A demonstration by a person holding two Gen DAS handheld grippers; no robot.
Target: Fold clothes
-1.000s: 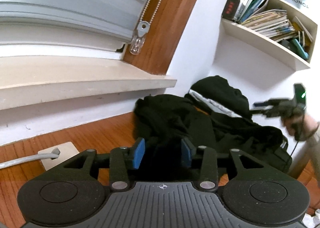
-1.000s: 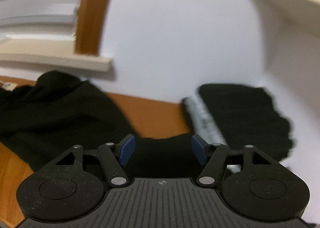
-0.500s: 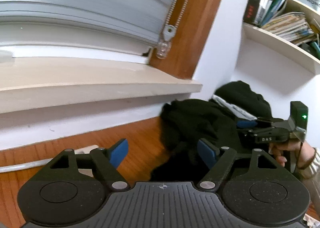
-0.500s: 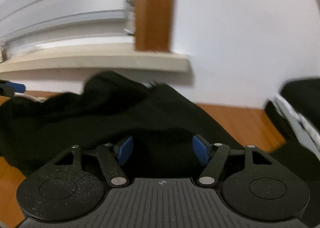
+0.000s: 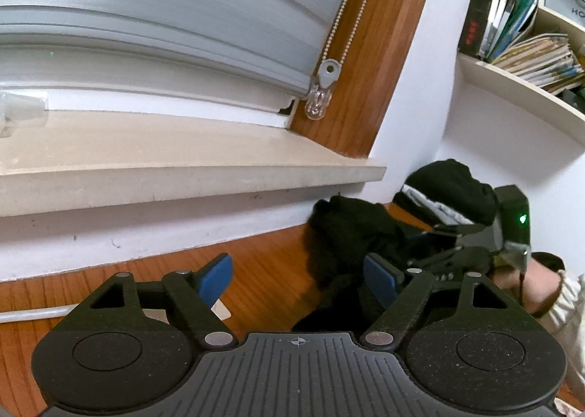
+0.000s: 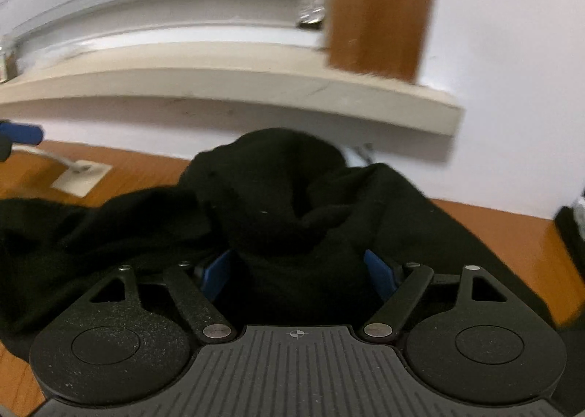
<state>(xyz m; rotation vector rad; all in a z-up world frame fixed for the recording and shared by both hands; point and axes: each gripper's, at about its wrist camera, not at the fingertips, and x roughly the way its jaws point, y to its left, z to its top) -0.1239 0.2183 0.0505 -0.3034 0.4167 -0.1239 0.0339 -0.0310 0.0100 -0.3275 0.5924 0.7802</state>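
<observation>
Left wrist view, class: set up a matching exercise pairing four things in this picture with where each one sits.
Things:
1. books
2. bead chain
3. black garment
4. white cable

Places:
A. crumpled on the wooden table below the window sill
B. hanging in front of the wooden window frame
C. standing and stacked on the wall shelf, upper right
D. lying along the table at the far left edge

Pairs: 1-C, 2-B, 3-A, 4-D
</observation>
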